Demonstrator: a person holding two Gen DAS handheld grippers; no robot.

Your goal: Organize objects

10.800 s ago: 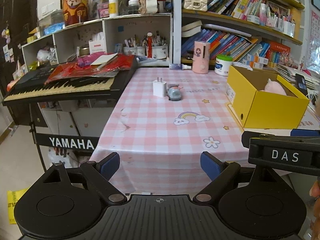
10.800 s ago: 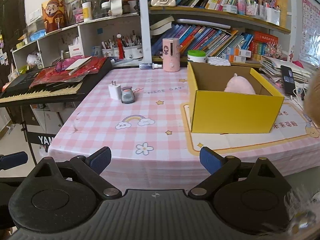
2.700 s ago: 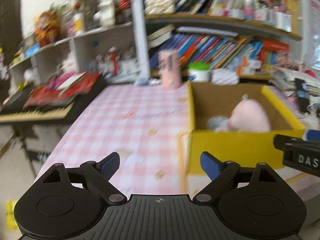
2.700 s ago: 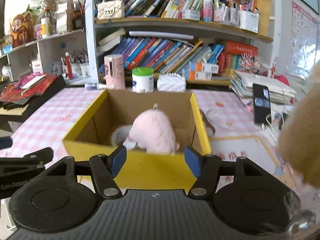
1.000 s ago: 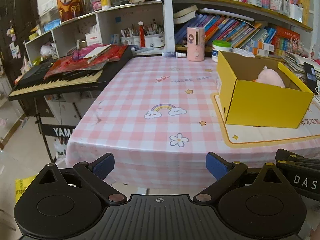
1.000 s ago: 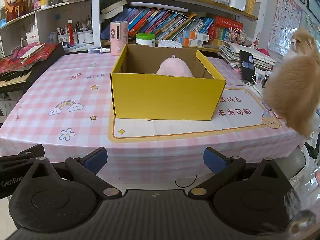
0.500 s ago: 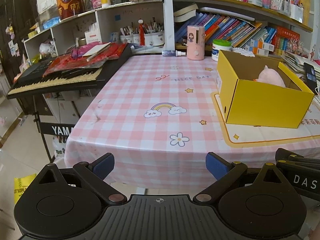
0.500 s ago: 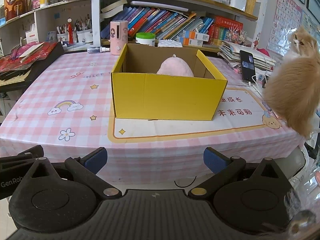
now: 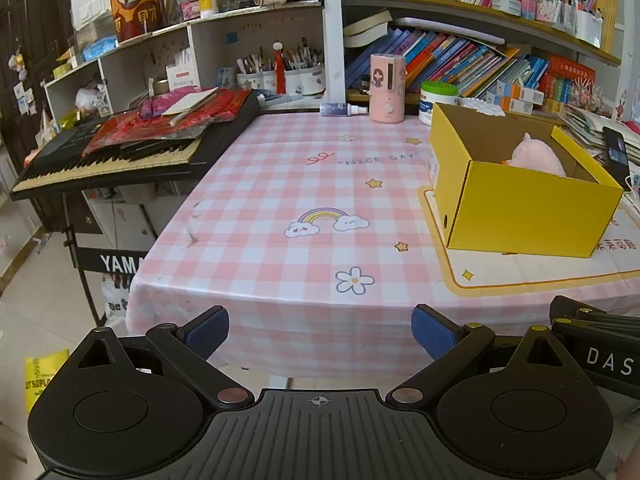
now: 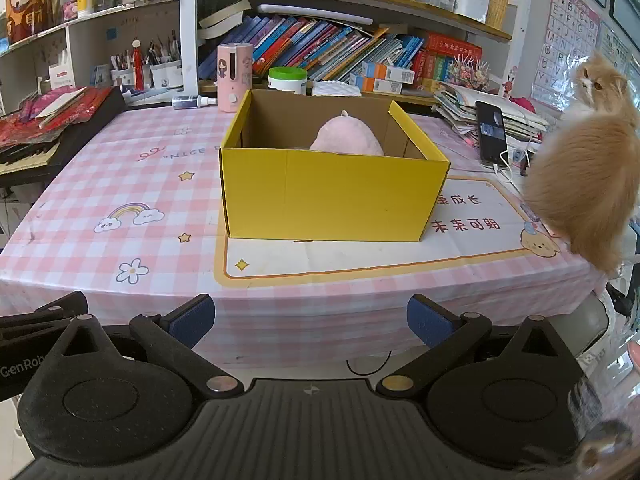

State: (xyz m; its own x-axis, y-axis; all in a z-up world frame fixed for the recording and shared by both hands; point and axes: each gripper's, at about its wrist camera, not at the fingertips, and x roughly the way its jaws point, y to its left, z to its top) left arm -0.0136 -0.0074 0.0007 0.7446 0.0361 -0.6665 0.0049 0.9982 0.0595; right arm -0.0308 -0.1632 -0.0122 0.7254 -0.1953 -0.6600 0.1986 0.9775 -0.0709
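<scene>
A yellow cardboard box [image 9: 520,216] [image 10: 332,196] stands open on a mat on the pink checked table [image 9: 288,208] [image 10: 120,184]. A pink plush toy [image 9: 538,156] [image 10: 346,138] lies inside it; the box walls hide the rest of its contents. My left gripper [image 9: 320,330] hangs open off the table's front edge, with nothing between its fingers. My right gripper [image 10: 310,320] is open too, empty, in front of the box and below the table edge.
A ginger cat [image 10: 588,184] sits at the table's right edge. A keyboard piano [image 9: 120,152] with red packets butts the left side. Pink dispenser [image 9: 387,88], white jar [image 9: 434,98] and small bottle [image 9: 344,109] stand at the back under bookshelves. A phone [image 10: 491,132] leans on papers.
The white plug and small grey object seen on the table long ago are gone from it. Both grippers pulled back from the box to the table front; little has shifted in the last second.
</scene>
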